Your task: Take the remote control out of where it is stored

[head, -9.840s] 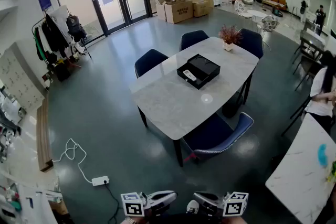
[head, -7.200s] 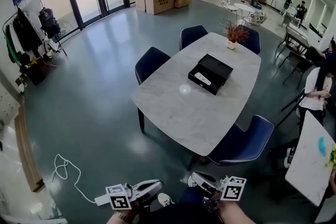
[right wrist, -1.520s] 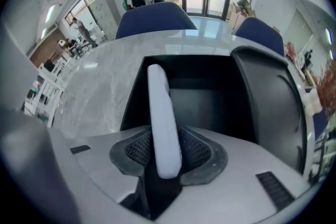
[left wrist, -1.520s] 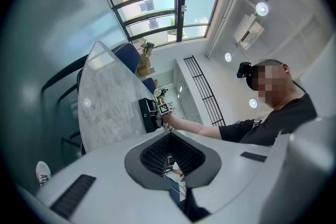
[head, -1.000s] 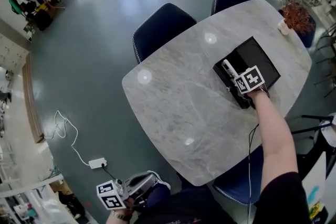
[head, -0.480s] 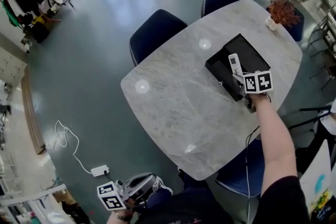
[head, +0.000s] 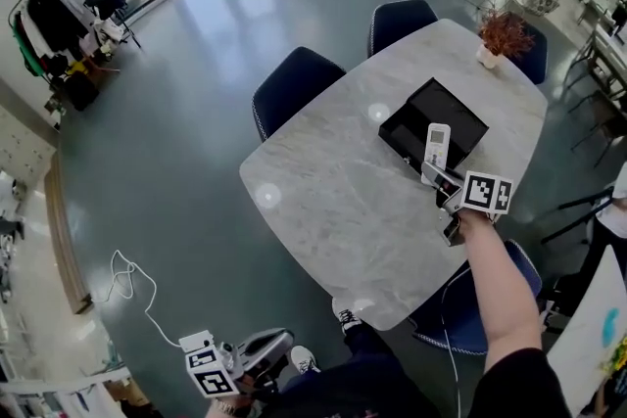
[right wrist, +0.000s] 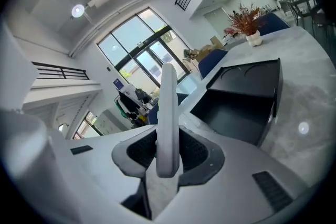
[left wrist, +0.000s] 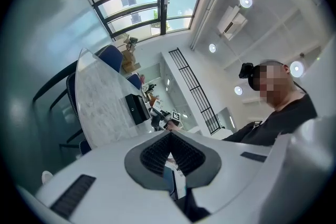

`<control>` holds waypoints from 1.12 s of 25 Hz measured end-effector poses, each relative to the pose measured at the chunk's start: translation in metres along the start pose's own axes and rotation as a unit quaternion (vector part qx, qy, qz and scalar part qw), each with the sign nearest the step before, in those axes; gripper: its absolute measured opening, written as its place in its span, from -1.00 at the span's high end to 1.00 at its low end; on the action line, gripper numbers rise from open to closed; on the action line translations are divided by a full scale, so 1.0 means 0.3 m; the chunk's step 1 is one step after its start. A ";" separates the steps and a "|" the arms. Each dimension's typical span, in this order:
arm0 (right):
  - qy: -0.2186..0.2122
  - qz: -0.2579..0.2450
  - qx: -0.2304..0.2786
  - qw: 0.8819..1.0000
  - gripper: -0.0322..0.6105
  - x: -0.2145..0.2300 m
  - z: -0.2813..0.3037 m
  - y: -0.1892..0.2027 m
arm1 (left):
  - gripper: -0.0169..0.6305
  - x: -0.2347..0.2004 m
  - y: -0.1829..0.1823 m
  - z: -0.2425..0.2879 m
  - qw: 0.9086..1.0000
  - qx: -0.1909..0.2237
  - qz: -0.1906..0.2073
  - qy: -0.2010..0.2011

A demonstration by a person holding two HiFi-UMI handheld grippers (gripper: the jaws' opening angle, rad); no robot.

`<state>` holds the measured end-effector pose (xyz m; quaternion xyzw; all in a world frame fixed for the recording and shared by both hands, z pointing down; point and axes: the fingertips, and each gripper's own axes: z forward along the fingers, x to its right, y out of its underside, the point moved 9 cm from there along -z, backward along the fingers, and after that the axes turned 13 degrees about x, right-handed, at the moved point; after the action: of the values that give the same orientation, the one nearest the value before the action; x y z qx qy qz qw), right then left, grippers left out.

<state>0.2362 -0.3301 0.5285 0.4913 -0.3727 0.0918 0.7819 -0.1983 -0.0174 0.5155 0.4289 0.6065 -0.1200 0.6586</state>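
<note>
Left gripper [head: 279, 344]: fingers closed together, empty; low, off the bench's [head: 323, 201] near edge. Right gripper [head: 436, 176]: fingers clamped on white remote control [head: 437, 144], held over open black box [head: 423, 115] near bench's right edge.

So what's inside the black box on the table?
Only dark, bare lining shows in the black box. The remote, clamped in the right gripper, hangs above it and covers part of its near edge, so that part is unseen.
</note>
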 end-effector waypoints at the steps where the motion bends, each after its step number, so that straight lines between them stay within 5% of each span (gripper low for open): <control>1: -0.009 0.005 0.003 1.000 0.56 -0.034 -0.025 0.018 | 0.93 0.008 0.001 -0.014 1.000 0.000 0.002 0.003; 11: -0.043 0.067 0.008 0.997 0.55 -0.314 -0.314 0.309 | 0.93 0.092 0.025 -0.211 0.999 -0.001 0.013 0.032; 19: -0.114 0.129 0.027 0.985 0.55 -0.563 -0.551 0.583 | 0.93 0.154 0.029 -0.377 0.998 -0.011 0.028 0.060; 28: -0.149 0.146 0.053 0.977 0.55 -0.809 -0.792 0.862 | 0.93 0.176 0.051 -0.487 0.992 -0.066 0.032 0.104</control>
<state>0.0501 0.0522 0.4892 0.4805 -0.5470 0.1506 0.6687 -0.2771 0.1147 0.4896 0.4139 0.6643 -0.0136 0.6222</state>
